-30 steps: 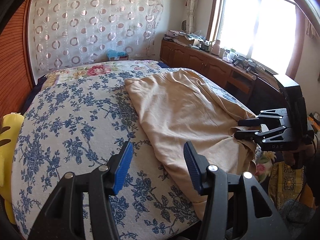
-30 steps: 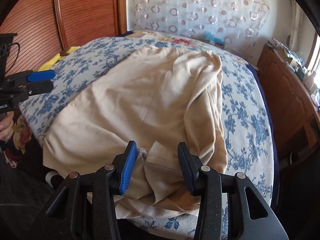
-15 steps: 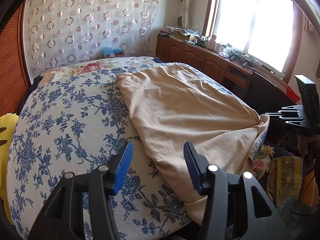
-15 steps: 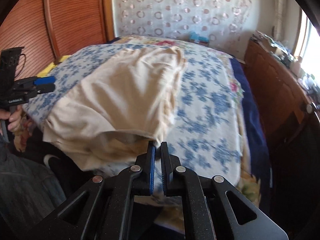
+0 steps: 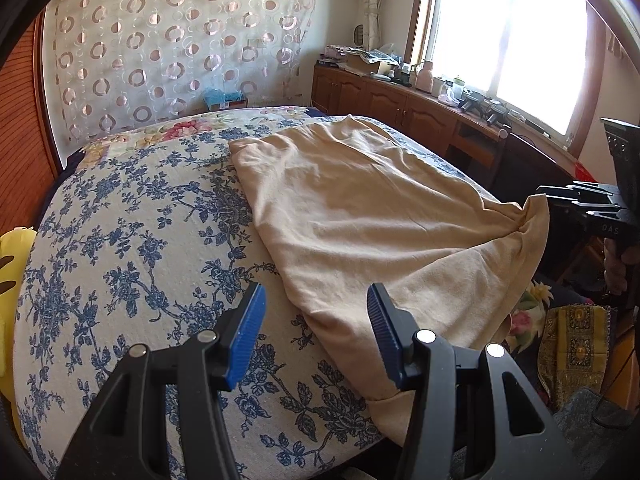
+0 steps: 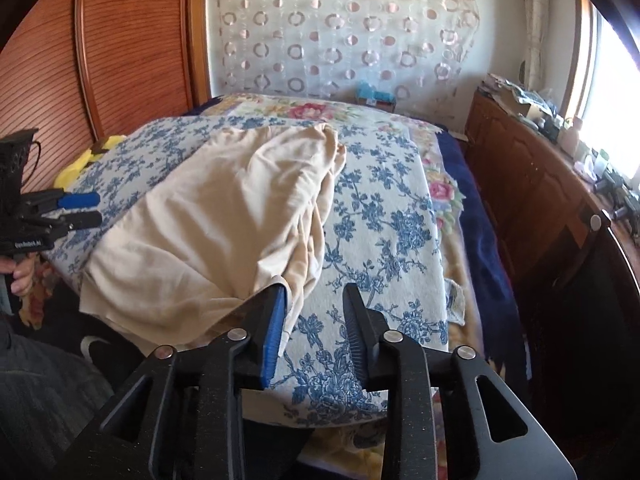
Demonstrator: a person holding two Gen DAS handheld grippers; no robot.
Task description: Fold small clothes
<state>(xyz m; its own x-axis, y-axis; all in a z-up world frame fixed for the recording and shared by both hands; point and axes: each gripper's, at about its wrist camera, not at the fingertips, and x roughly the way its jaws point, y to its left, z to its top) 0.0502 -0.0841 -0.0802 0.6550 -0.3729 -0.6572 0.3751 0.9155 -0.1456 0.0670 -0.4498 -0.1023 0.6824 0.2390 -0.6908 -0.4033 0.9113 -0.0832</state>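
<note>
From the left wrist view, the left tool [image 5: 316, 336] hangs wide open over the bed [image 5: 132, 240], holding nothing. The beige garment [image 5: 360, 216] lies beside it, not yet folded. The right tool [image 5: 560, 196] touches its bunched corner.

From the right wrist view, the right tool [image 6: 314, 318] is half open; the cloth rests against one finger, unclamped. I judge it is the spreading step; next, each tool should pinch a corner. The cabinet [image 6: 532, 184] stands near.

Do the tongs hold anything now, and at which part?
Nothing: left tongs and right tongs are open; the beige cloth lies loose on the bed.
</note>
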